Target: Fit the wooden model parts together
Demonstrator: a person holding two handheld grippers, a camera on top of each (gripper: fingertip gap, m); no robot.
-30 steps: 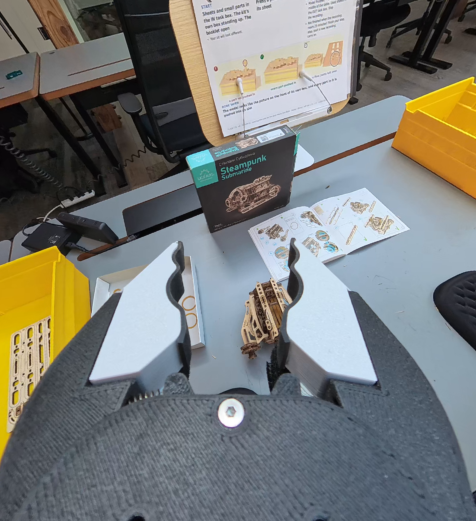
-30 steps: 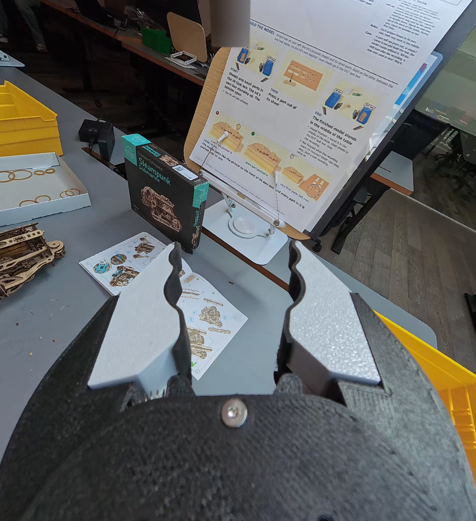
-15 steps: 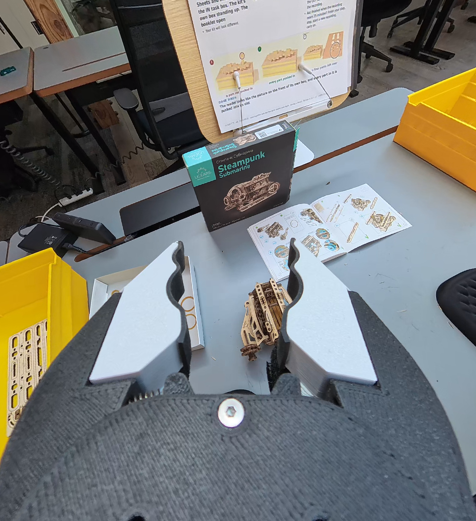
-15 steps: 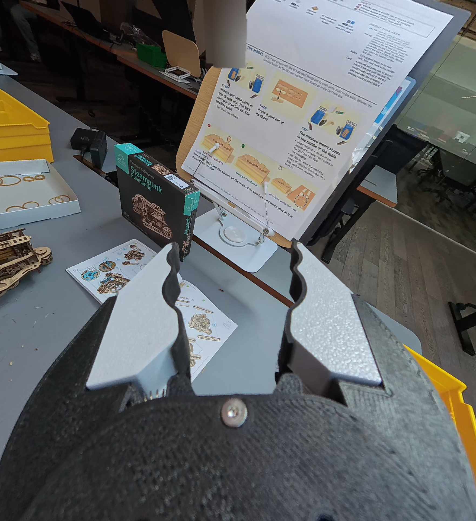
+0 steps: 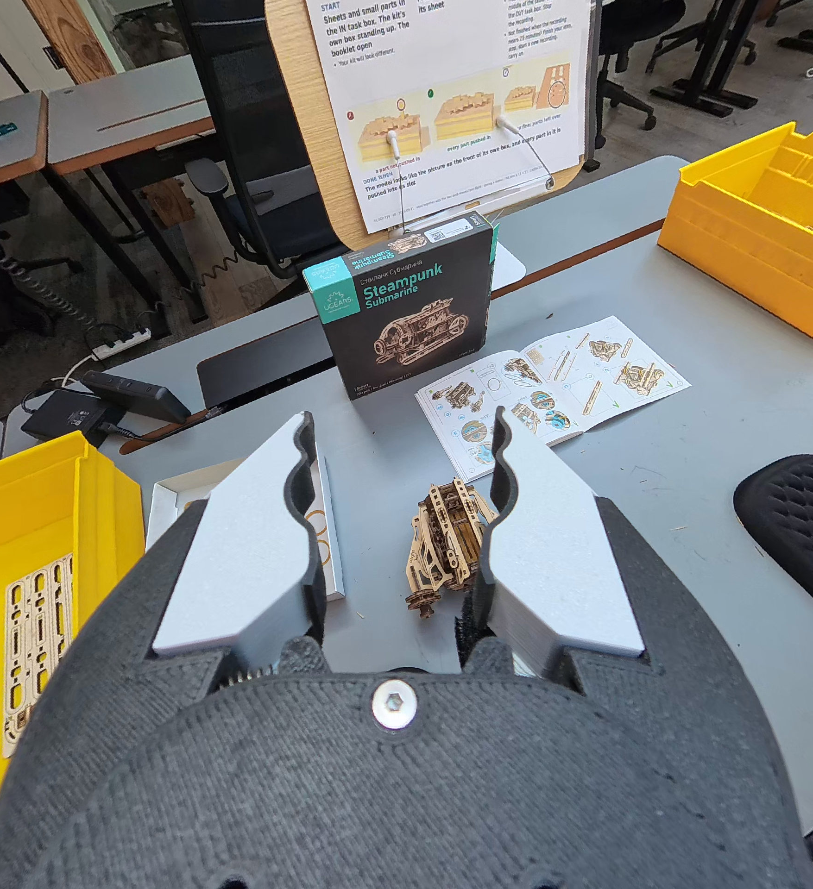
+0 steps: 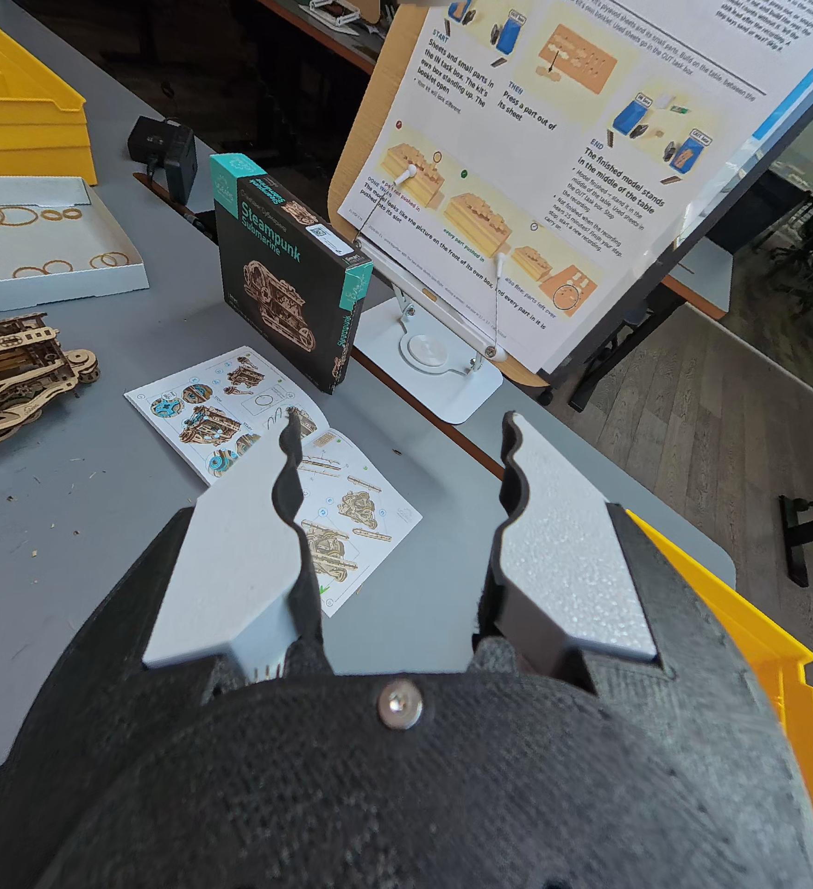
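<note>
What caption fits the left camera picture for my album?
Open left gripper above a wooden model lying on the grey table.

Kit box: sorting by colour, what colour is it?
Kit box: black with teal corner; clearest in the left wrist view.

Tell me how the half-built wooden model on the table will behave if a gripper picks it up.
The wooden model is an openwork of thin laser-cut slats, so it is probably light but fragile; a hard squeeze could snap or unseat parts. Its small wheel-like ends stick out and may catch. It lies free on the grey table, so a push would likely slide it.
</note>
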